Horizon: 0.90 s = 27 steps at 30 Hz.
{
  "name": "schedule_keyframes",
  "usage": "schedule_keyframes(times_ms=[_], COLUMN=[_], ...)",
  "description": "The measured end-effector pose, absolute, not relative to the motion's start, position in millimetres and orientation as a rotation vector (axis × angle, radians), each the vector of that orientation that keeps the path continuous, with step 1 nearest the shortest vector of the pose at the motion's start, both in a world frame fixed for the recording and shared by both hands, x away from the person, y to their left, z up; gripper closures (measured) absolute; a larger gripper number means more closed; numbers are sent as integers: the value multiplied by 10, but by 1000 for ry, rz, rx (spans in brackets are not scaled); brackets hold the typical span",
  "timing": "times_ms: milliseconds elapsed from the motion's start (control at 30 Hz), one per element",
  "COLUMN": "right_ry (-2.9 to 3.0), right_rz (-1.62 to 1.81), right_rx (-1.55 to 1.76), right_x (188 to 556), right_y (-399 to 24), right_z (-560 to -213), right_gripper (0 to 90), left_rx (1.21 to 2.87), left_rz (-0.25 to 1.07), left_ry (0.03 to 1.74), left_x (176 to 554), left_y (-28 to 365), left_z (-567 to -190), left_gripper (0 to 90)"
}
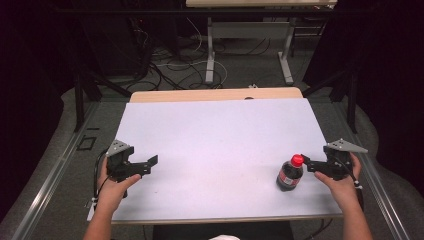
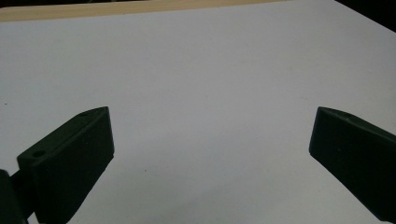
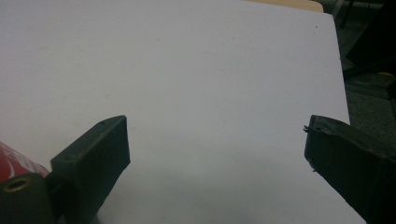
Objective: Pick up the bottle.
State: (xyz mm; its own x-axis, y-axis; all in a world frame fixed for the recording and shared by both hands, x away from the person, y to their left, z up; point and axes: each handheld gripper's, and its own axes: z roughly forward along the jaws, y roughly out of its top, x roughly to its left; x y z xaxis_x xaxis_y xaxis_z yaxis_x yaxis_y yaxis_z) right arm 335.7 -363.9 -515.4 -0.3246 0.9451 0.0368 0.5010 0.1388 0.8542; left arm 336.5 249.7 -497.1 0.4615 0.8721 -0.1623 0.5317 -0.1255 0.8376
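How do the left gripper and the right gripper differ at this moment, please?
The left gripper is over bare white table near its left edge, with nothing close to it; the right gripper sits near the right edge, right beside the red cap of a dark soda bottle. The left gripper's own view has only table between its jaws, while the right gripper's view catches the bottle's red label at its lower left. Both are hand-held, open and empty.

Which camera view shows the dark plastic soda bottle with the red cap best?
The high view: the dark plastic soda bottle with the red cap stands whole there. The right gripper view catches a red sliver at its left edge.
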Motion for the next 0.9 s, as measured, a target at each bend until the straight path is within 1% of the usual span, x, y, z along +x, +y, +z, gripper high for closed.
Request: schedule_keyframes(times_ms=[333, 400, 500, 533, 667, 900], right_ry=[1910, 1942, 1959, 1985, 2014, 2089], right_rz=[1096, 1090, 1078, 1063, 1113, 1090], right_rx=[1383, 1372, 1356, 1370, 1361, 1305], right_x=[3323, 3271, 3225, 3167, 3042, 2835], right_y=[-3666, -3687, -3700, -3708, -3706, -3656], right_z=[-5113, -5039, -5021, -5023, -5031, -5031], right_gripper=[69, 69, 77, 104, 147, 147], left_rx=[1816, 1820, 1825, 1823, 1816, 1833], left_rz=[461, 453, 455, 450, 450, 441], left_ry=[1198, 1194, 1192, 1190, 1193, 1193], left_x=[3370, 3371, 3370, 3371, 3372, 3377], left_y=[2435, 2418, 2413, 2410, 2391, 2352], left_z=[-4996, -4998, -5000, -5004, -5014, -5040], left_gripper=[2, 2, 2, 2, 2, 3])
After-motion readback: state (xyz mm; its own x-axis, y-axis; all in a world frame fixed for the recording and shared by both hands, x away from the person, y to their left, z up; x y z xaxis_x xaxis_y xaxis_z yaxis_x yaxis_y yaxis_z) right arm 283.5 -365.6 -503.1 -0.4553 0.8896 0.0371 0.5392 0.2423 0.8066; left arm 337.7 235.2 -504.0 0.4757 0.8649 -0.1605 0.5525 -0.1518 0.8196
